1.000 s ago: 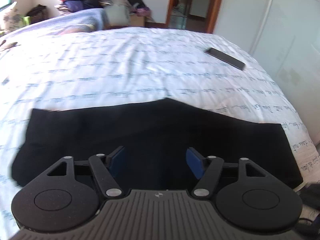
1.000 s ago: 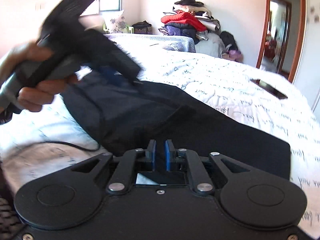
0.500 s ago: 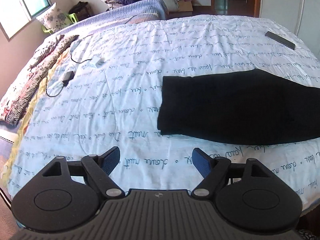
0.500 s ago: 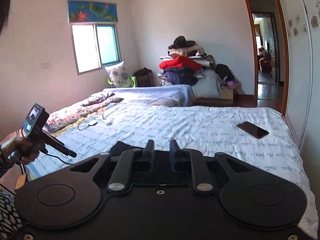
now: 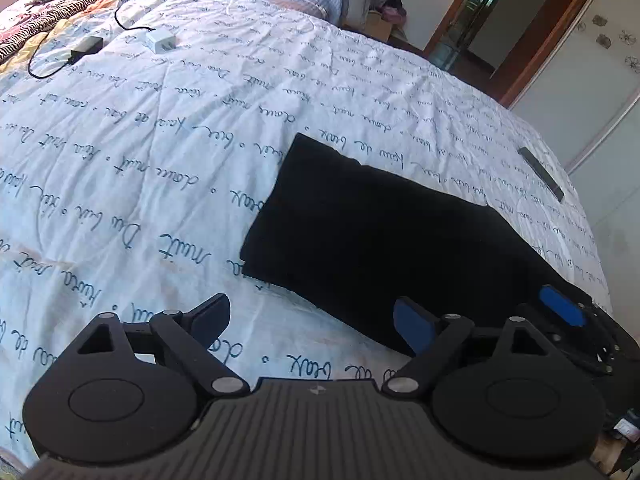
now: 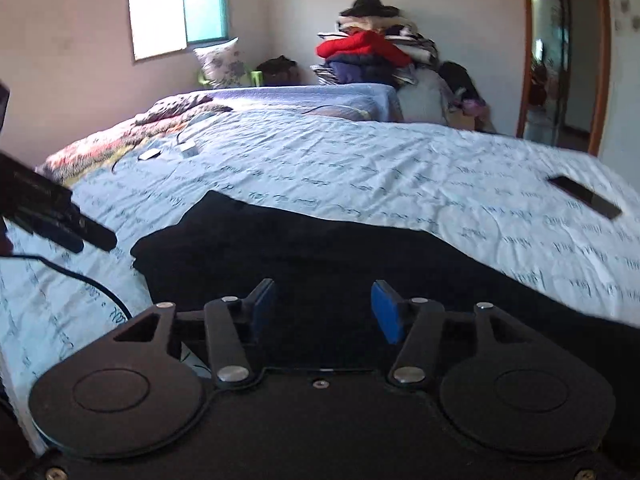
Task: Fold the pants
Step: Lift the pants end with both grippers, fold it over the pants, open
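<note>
1. While the black pants lie folded flat on the bed, both tongs, left and right, are spread, gripping nothing.
2. A phone rests well apart; chargers lie far left.

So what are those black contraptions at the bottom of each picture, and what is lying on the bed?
Those are hand-held tongs, one in each of a person's hands, each carrying its own camera looking forward. One picture looks past the left tongs, the other past the right tongs. Both are open and hold nothing. On the bed lie black pants, folded lengthwise, a dark phone to the right, and a charger with its cable farther off.
</note>
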Tool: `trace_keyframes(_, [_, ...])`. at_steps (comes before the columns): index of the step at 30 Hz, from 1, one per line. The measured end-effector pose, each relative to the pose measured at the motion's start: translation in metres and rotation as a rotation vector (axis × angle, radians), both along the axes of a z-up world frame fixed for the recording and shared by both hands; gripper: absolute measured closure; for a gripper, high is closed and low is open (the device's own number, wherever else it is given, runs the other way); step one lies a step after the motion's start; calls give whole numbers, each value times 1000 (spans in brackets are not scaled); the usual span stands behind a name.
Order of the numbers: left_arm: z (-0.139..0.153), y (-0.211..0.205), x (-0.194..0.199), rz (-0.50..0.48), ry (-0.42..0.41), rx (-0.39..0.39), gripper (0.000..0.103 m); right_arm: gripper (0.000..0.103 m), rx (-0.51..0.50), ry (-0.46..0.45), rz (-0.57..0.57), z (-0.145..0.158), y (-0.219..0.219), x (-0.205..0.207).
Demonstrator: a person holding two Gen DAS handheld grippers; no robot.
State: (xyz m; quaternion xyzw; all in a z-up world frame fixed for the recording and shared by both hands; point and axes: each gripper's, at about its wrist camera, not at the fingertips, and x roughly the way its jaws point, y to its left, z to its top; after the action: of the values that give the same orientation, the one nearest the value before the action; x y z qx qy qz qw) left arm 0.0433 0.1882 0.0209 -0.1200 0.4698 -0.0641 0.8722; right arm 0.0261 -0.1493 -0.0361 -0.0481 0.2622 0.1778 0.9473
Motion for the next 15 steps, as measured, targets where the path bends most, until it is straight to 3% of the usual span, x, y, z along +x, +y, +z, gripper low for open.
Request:
trace_keyframes(3, [13,9,-9,0,-35,50,12,48,11,-6,134,1,48,3])
trace_keyframes(6, [30,15,-18,-24,-67,49,12,50,-2,92,298,-11,98,3])
trace_keyframes(8, [44,22,-26,-7,-106,41,9,50,-12,143,470,-17,129,-14])
trace_keyframes(10, [58,31,-28,65,-143,36,4,50,-12,202,713,-23,155,-43])
trace_keyframes(13, [63,38,-25,173,-214,45,0,51,86,278,1060,-20,177,-89])
trace_keyframes(15, [52,35,-16,202,-210,105,1,51,89,245,1143,-12,177,-110])
